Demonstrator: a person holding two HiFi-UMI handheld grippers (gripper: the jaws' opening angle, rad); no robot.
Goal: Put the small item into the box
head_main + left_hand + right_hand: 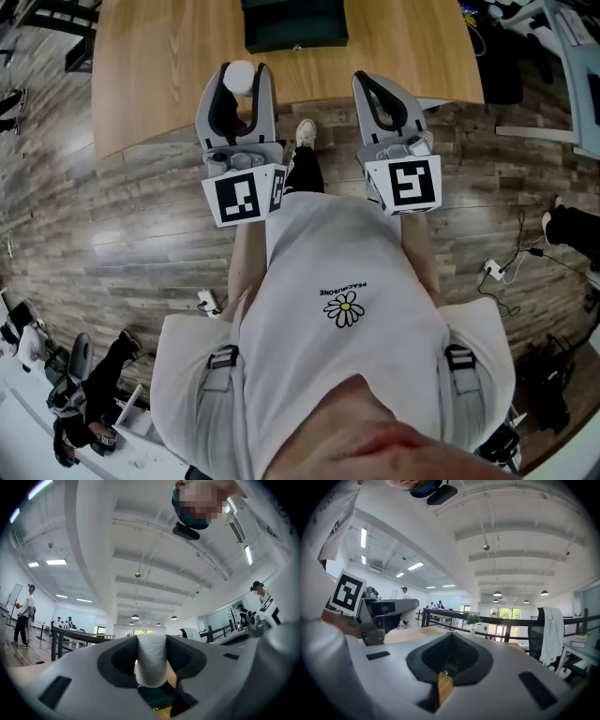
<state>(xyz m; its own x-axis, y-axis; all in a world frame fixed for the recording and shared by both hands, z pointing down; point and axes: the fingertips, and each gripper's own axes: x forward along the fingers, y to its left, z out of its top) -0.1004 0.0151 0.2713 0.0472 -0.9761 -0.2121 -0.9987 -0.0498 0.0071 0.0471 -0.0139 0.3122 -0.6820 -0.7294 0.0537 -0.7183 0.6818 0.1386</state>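
Past my white shirt (347, 272), left tongs (241, 86) gripped the small item (151, 660); right tongs (368, 82) closed, empty. Box (295, 23) ahead on bench (169, 66). Best kept level, released only over the box.

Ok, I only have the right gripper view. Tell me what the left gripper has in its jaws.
Observer: The left gripper is shut on a small white item, which its jaws press from both sides.
Operator: Now place the box for me.
Observer: In the head view the dark green box sits on the wooden table, ahead of the left gripper and a little to its right.
Operator: Say whether the item is over it.
Observer: Not yet. The item hangs just short of the box's near left corner, seen against bare tabletop.
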